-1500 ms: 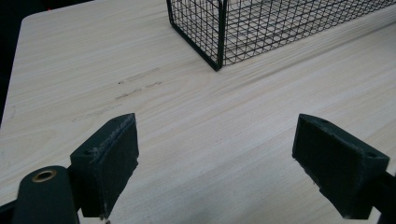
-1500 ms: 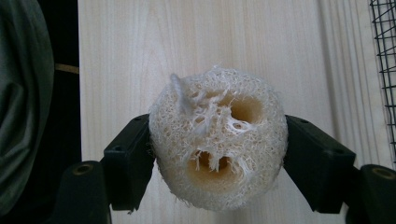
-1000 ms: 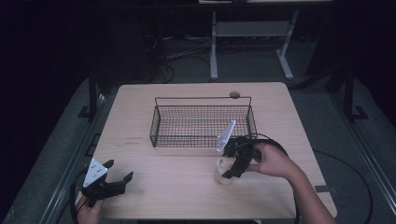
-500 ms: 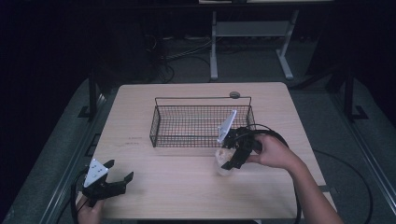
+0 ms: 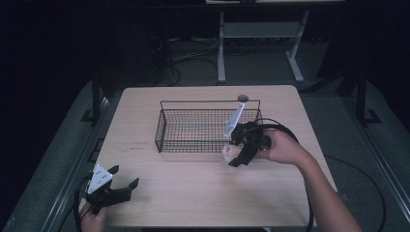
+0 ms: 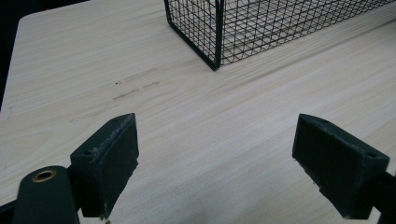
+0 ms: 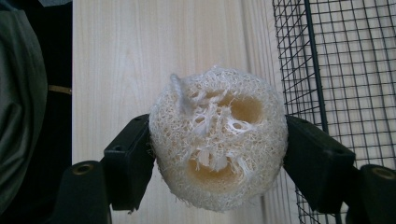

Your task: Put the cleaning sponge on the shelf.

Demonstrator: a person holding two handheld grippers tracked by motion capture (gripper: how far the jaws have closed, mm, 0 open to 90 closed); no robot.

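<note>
Right tool (image 5: 234, 155) is pinching a loofah (image 7: 218, 142) between both pads, holding it above the bench (image 5: 193, 198), just beside the basket's (image 5: 167, 125) near right corner. Left tool (image 5: 124, 182) is resting spread wide, well apart from the basket, near the bench's front left corner.

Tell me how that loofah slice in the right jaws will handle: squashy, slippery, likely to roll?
The loofah slice is open, fibrous mesh with big holes, so probably very light and slightly springy. Its rough fibres should hold against the pads without slipping. Its round disc shape might roll if dropped on edge into the wire basket.
</note>
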